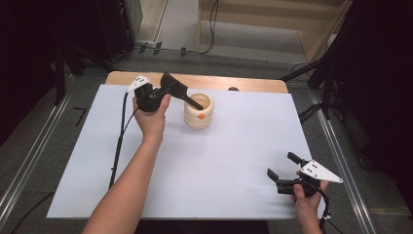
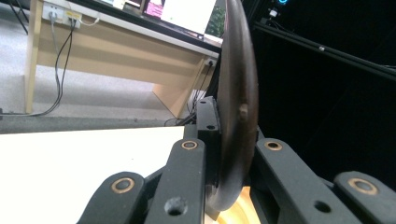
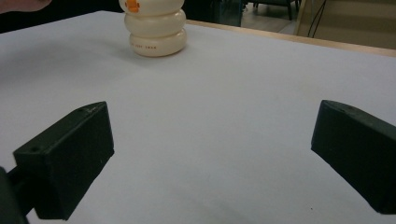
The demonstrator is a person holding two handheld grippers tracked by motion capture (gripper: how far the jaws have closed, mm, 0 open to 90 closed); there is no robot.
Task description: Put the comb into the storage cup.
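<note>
Just above center frame, a dark spoon-like utensil (image 1: 187, 97), clamped in the left gripper (image 1: 168, 90), dips its tip into the cream ribbed jar (image 1: 198, 117), not yet released, while the right gripper (image 1: 282, 170) waits wide open, empty, lower right.

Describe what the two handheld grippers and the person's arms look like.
Both grippers, left and right, are black with two blocky jaws, brass-coloured pivot pins, and a pale three-cornered plate with dark dots on top. A black cable trails from the left one. The forearms are bare, no sleeves showing.
</note>
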